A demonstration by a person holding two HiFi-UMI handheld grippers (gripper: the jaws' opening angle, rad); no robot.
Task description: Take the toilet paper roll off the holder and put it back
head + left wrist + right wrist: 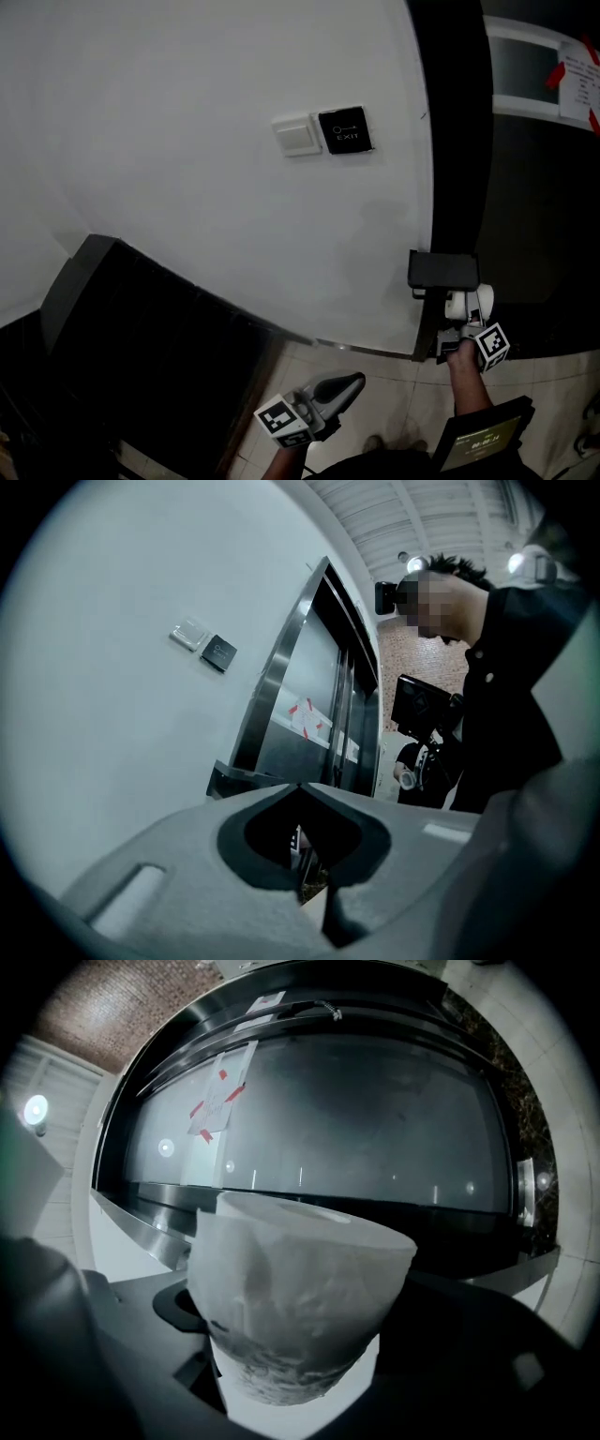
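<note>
A white wall (pixel 187 141) carries a white switch (pixel 296 137), with a black EXIT plate (pixel 345 130) just beside it on the right. A dark door frame (pixel 459 141) runs down the wall's right edge, and past it hangs a paper notice (pixel 578 80) fixed with red tape. Pale floor tiles (pixel 403 370) lie below, and a dark panel (pixel 141 356) fills the lower left.
</note>
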